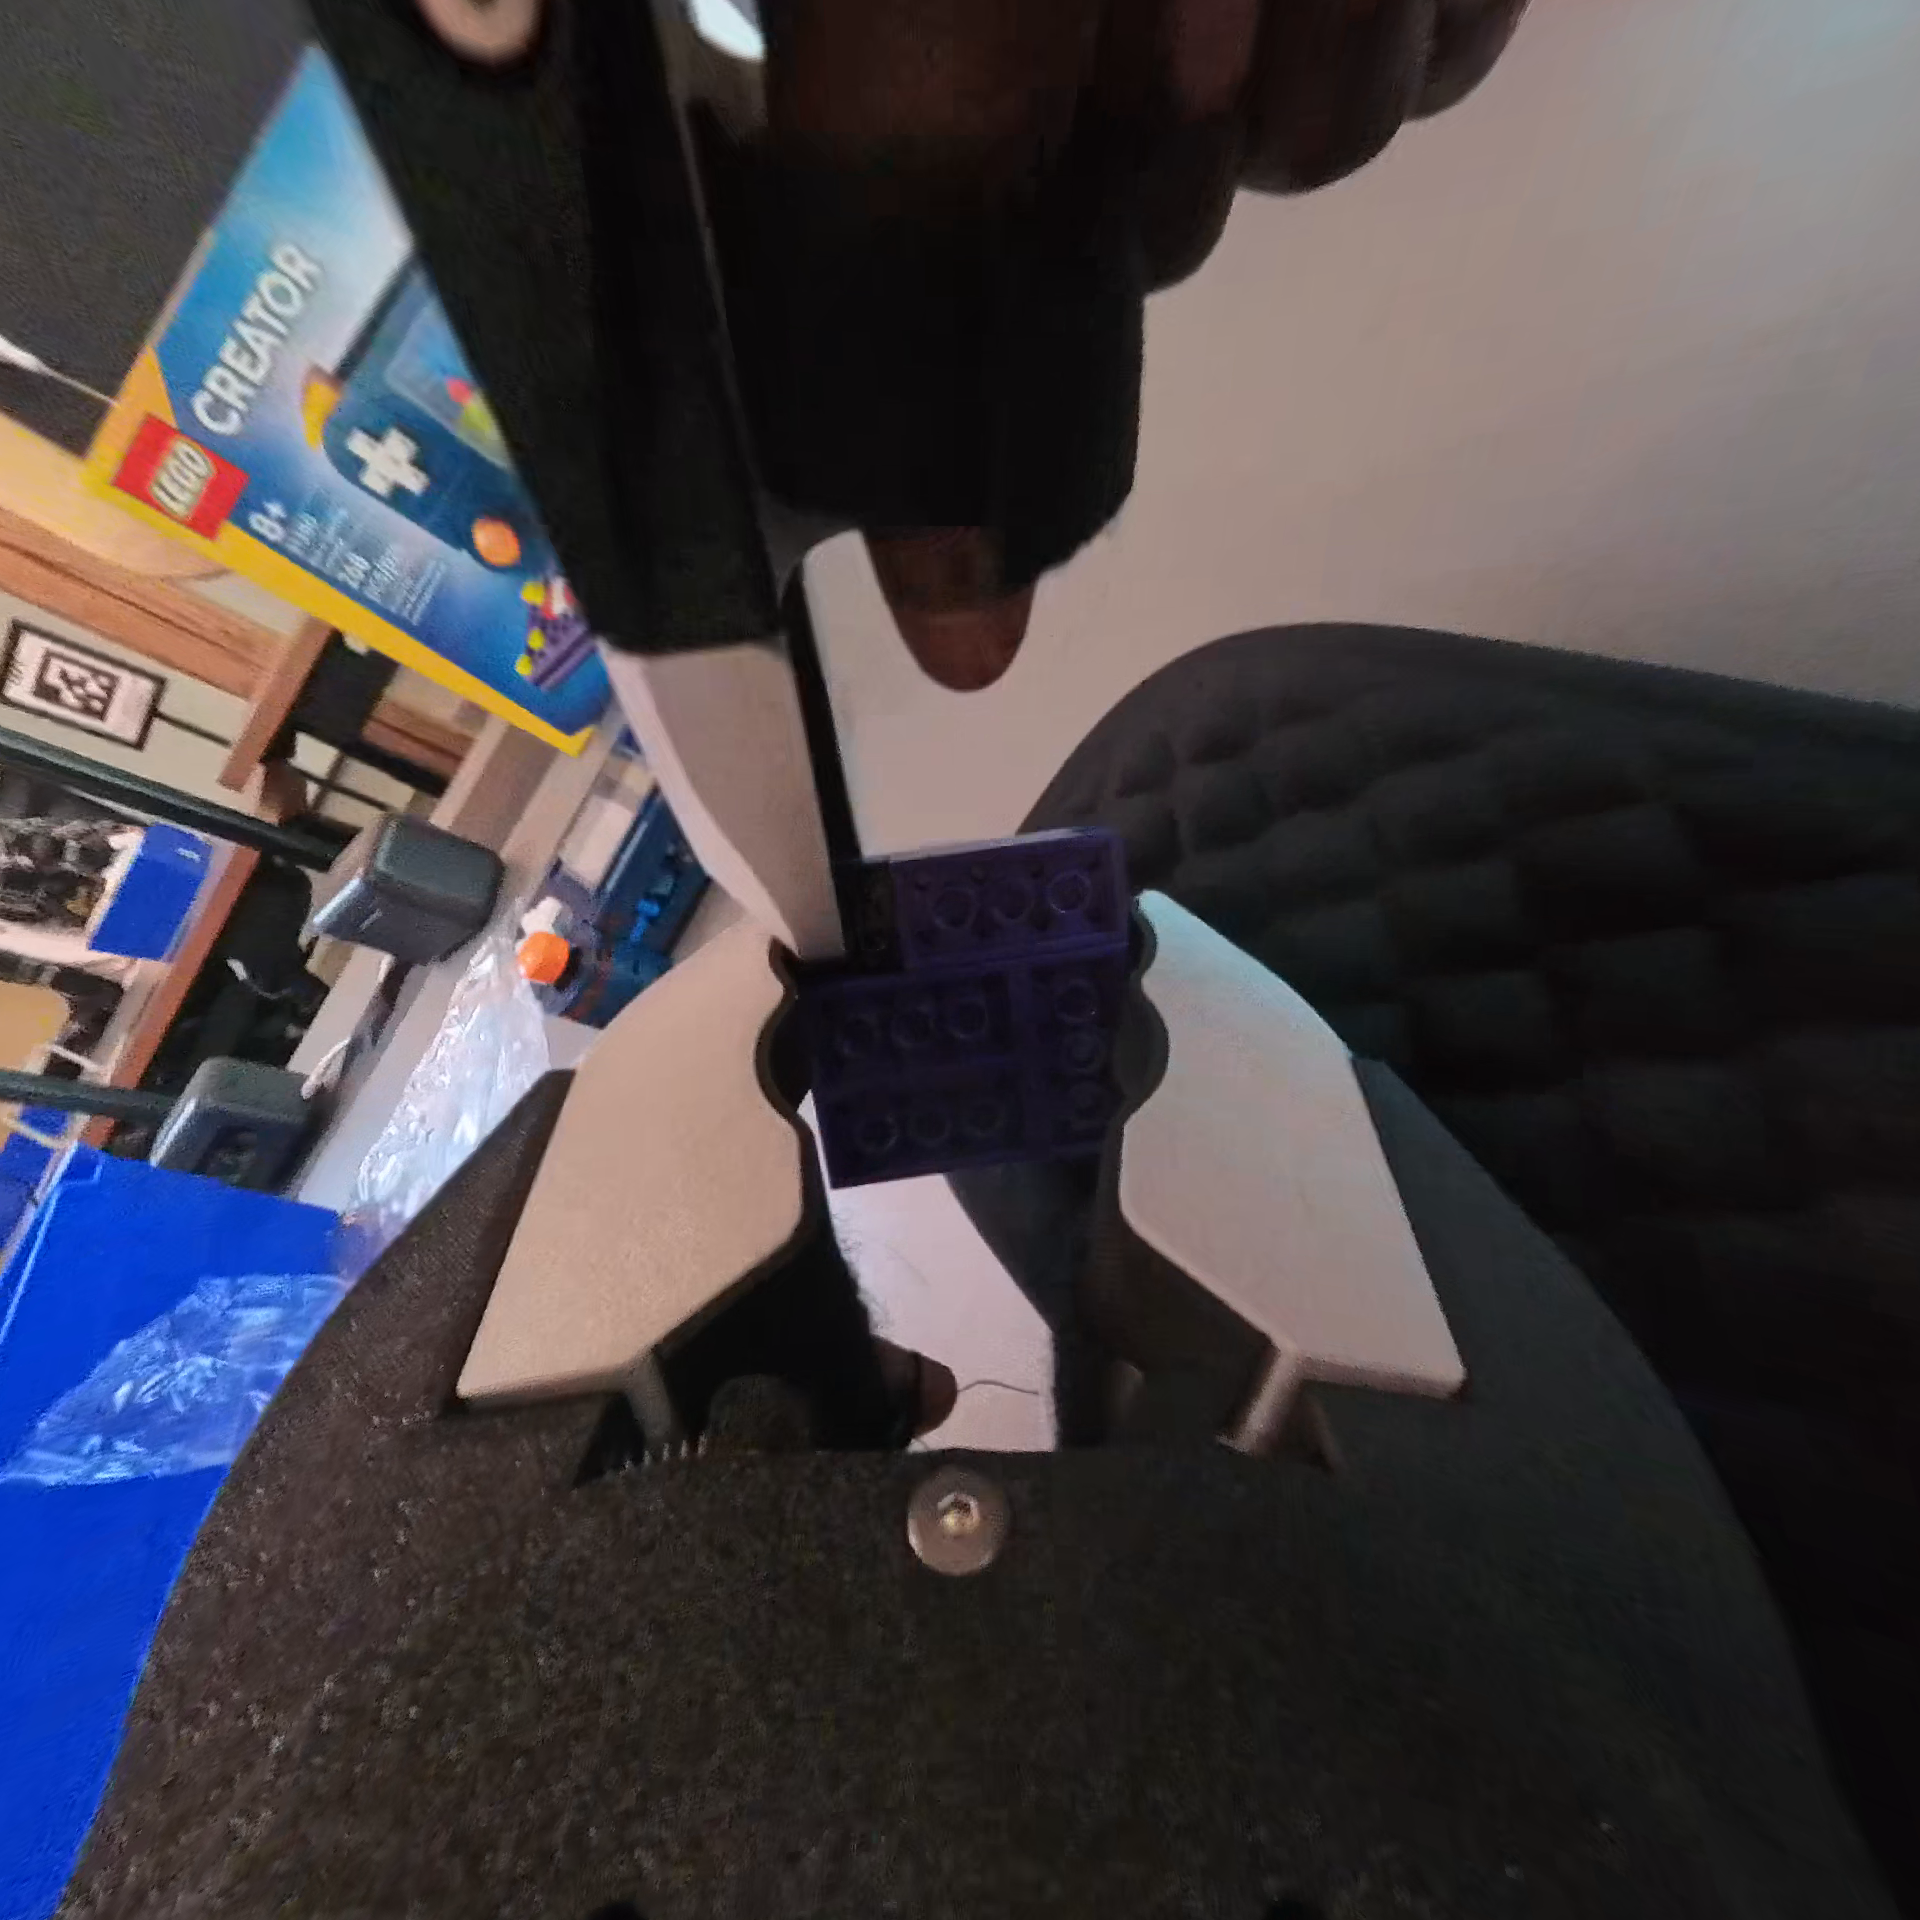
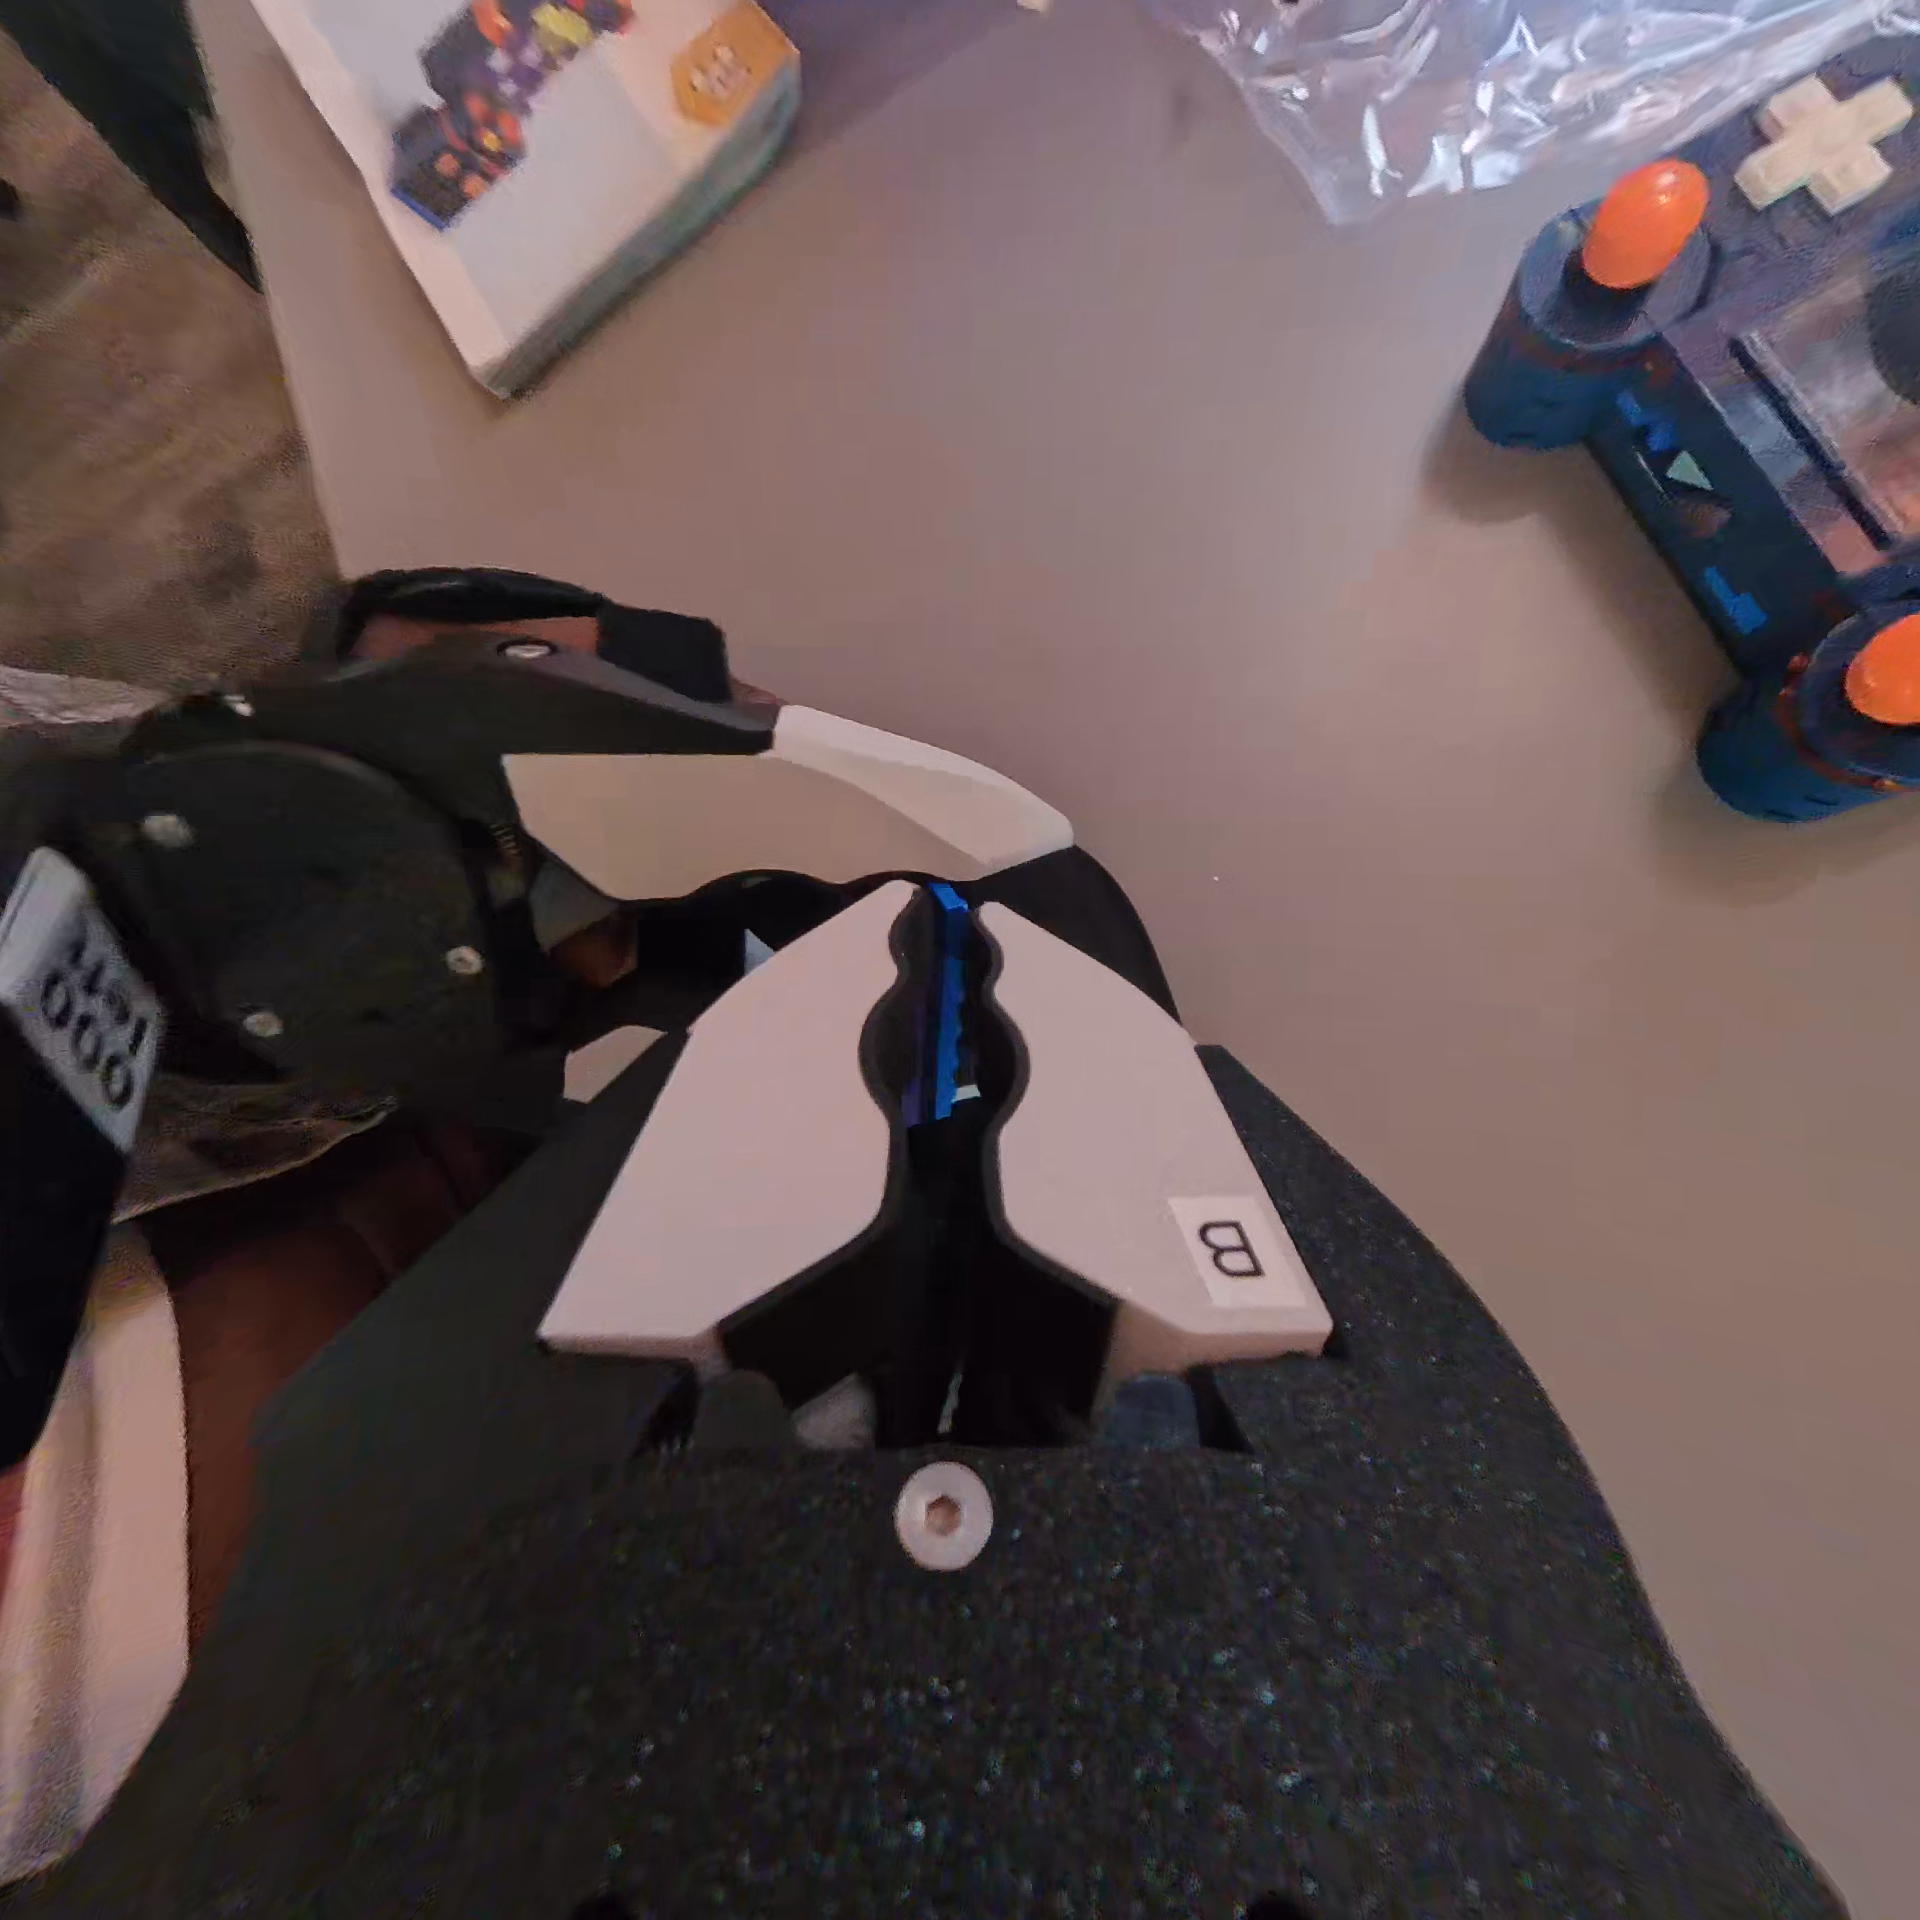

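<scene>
Jaws of your left gripper (image 1: 961, 1023) clamp the purple brick plate (image 1: 971, 1023) at its side edges, underside toward the camera, long axis running up from the jaws. Your right gripper (image 2: 940, 1003) pinches that plate's top edge, seen edge-on as a blue strip; both sit above the surface (image 2: 1195, 540) near the toy controller (image 2: 1745, 447). Keep both grips square and firm.

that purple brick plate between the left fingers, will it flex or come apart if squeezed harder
The purple plate looks like rigid plastic, so flexing seems unlikely. Seams show that it is several pieces joined, so hard squeezing might pop a joint. The left gripper holds it by its edges, and smooth sides could let it slip or twist.
</scene>
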### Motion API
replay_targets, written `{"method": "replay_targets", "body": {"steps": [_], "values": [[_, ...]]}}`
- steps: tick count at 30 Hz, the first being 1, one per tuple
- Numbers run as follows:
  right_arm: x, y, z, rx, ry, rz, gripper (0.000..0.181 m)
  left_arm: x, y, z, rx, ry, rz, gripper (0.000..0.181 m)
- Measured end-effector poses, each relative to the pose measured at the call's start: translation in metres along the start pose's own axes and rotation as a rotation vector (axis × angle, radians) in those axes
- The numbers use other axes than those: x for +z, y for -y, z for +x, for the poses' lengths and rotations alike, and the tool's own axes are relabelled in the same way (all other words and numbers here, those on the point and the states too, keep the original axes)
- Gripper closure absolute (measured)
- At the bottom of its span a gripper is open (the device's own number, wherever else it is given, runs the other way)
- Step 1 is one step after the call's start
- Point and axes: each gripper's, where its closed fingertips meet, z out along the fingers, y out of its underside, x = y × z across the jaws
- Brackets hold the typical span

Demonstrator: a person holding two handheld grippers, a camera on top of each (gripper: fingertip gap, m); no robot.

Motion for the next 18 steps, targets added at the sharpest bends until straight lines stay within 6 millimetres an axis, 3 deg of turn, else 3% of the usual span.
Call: {"method": "replay_targets", "body": {"steps": [3,7,18], "values": [[-0.010,-0.001,-0.005,0.054,0.109,0.192,0.176,-0.005,0.011,-0.001,0.031,-0.008,0.123,0.123],[-0.024,-0.010,-0.001,0.051,0.076,0.375,0.176,-0.010,0.015,-0.006,0.047,0.019,0.185,0.104],[-0.032,-0.019,-0.003,-0.035,-0.019,0.513,0.177,-0.018,0.021,0.000,0.223,0.061,0.190,0.116]]}}
